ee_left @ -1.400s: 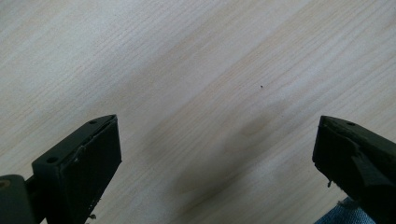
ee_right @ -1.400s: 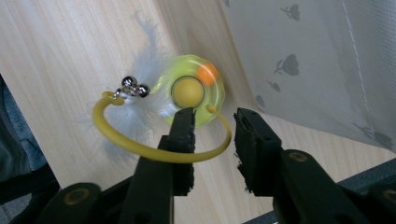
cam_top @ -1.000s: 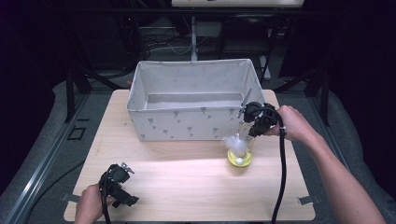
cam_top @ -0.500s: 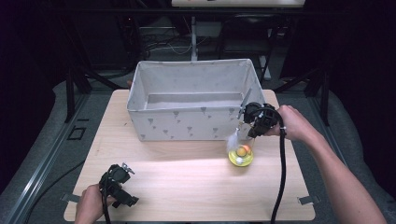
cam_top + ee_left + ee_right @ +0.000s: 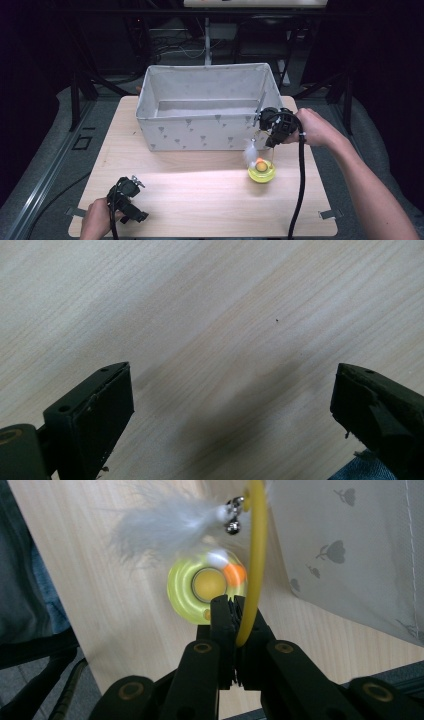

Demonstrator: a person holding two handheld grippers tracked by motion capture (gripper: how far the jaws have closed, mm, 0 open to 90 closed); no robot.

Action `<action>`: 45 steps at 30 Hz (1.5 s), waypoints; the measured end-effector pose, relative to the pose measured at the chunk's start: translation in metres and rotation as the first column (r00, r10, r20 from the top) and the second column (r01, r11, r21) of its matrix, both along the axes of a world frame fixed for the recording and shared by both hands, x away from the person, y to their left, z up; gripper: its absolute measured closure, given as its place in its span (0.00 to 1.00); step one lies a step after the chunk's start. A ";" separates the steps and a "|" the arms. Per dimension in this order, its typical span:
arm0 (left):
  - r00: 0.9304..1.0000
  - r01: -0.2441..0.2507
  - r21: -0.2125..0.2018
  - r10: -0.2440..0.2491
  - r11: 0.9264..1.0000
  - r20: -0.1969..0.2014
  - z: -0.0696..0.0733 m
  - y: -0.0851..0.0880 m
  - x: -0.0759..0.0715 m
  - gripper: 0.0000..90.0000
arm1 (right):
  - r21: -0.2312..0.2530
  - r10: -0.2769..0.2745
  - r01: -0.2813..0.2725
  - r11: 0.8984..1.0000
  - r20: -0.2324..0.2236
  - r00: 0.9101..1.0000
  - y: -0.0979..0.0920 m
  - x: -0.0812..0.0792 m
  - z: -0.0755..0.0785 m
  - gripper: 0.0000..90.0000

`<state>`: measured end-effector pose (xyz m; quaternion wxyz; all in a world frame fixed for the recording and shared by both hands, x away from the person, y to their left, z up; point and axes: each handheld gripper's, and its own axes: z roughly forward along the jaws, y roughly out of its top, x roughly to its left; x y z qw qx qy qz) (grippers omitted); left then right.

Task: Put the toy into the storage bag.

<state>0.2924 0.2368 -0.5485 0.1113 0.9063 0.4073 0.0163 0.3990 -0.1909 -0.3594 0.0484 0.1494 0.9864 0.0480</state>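
Right gripper [image 5: 235, 625] pinches a yellow wand [image 5: 254, 565], feather [image 5: 165, 525] dangling mid-frame; left gripper [image 5: 232, 405], lower left, gapes over bare table [image 5: 200, 315].

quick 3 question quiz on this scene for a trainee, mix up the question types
1. True or false: the left gripper has its jaws shut.
2. The right gripper is clamped on: A) the fabric bin's wall, B) the toy's yellow wand, C) the white feather.
3. Fill in: the toy's round yellow base rests on the wooden ____.

Key
1. False: its jaws stand wide apart above bare table.
2. B
3. table
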 end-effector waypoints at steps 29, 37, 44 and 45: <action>1.000 0.013 0.000 -0.013 1.000 -0.010 -0.001 -0.002 0.001 0.04 | -0.036 0.072 -0.073 0.997 -0.034 0.997 0.013 0.005 0.040 0.98; 1.000 0.018 0.002 -0.018 1.000 -0.017 -0.002 -0.002 0.001 0.04 | -0.031 0.074 -0.075 0.997 -0.035 0.997 0.012 0.006 0.050 0.98; 1.000 0.023 0.004 -0.023 1.000 -0.018 -0.002 -0.003 0.001 0.04 | -0.033 0.085 -0.086 0.996 -0.031 0.996 0.012 0.006 0.062 0.98; 1.000 0.023 0.004 -0.023 1.000 -0.019 -0.003 -0.003 0.001 0.04 | -0.032 0.087 -0.088 0.996 -0.030 0.996 0.012 0.006 0.064 0.98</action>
